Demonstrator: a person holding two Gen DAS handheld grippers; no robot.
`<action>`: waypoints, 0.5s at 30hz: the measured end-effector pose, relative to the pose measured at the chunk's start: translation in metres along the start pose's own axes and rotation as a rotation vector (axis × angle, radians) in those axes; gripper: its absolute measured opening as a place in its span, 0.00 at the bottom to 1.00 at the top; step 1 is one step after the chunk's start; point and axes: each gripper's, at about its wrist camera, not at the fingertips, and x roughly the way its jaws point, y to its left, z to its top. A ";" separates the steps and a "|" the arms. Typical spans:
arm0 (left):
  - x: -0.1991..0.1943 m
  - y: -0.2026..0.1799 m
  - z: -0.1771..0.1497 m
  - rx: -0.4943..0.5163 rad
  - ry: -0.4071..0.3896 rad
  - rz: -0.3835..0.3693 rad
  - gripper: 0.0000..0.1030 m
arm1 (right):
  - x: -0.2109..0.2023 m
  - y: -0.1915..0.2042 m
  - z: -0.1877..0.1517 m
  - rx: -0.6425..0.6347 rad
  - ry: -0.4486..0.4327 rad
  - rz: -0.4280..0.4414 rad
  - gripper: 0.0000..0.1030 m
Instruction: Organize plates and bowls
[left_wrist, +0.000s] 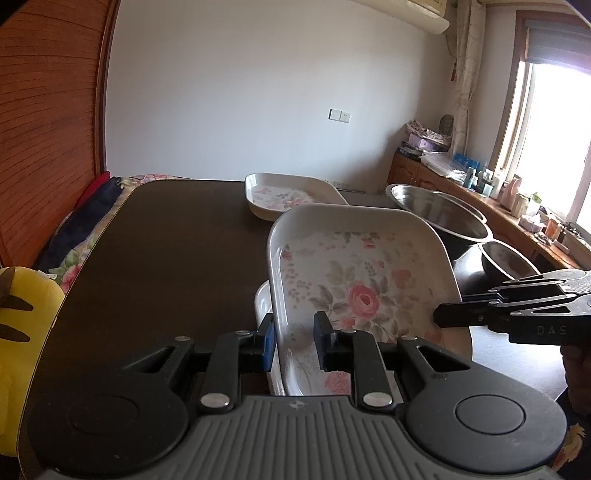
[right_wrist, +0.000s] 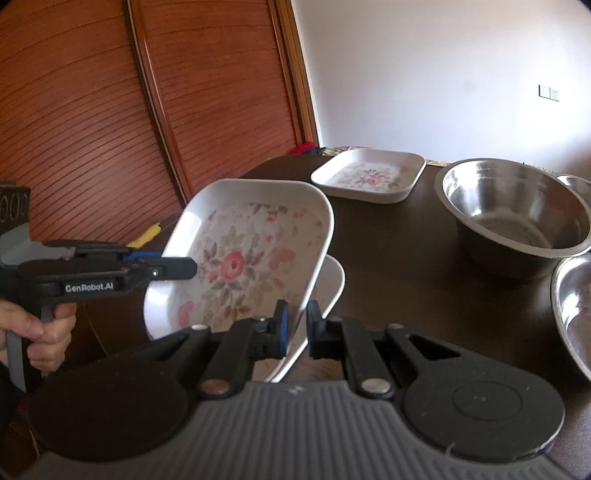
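Room: a white wall with a light switch, a slatted wooden door on the one side, a bright window and a cluttered wooden counter on the other.
Surface: a dark brown table (left_wrist: 166, 258), mostly bare on the door side of the raised floral tray.
Landmark: the raised floral tray (left_wrist: 362, 280), a square white tray with a rose print, held tilted clear of the table, its far edge higher than its near edge.
Beneath the raised tray: a second white tray (right_wrist: 328, 284) lies flat on the table, only its rim showing; whether the two touch I cannot tell.
Left gripper (left_wrist: 293, 338): its jaws straddle the raised tray's near rim, one pad outside and one inside; a gap shows at the rim, so it appears slack, not pinching.
Right gripper (right_wrist: 295, 328): pressed together on the raised tray's near-right rim, carrying it.
Key relation: both claws sit on the near edge, the tray stretching away from them; the right hand alone seems to bear the weight, so any lowering turns on that hand.
Beyond the raised tray: a third floral tray (left_wrist: 291, 195) rests flat, well apart, towards the wall.
Window side of the raised tray: a large steel bowl (right_wrist: 513, 210), with a smaller steel bowl (left_wrist: 506, 258) nearer.
Judgement: the raised tray probably goes onto one of the flat trays.
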 end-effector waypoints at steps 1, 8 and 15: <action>0.000 -0.001 0.000 -0.001 0.002 0.003 0.51 | 0.000 0.001 0.000 -0.001 0.000 -0.002 0.12; 0.006 0.002 0.000 0.011 0.011 0.021 0.50 | -0.001 0.009 0.000 -0.015 0.007 -0.015 0.12; 0.009 0.001 0.001 0.018 0.012 0.033 0.50 | 0.000 0.013 -0.001 -0.028 0.004 -0.040 0.13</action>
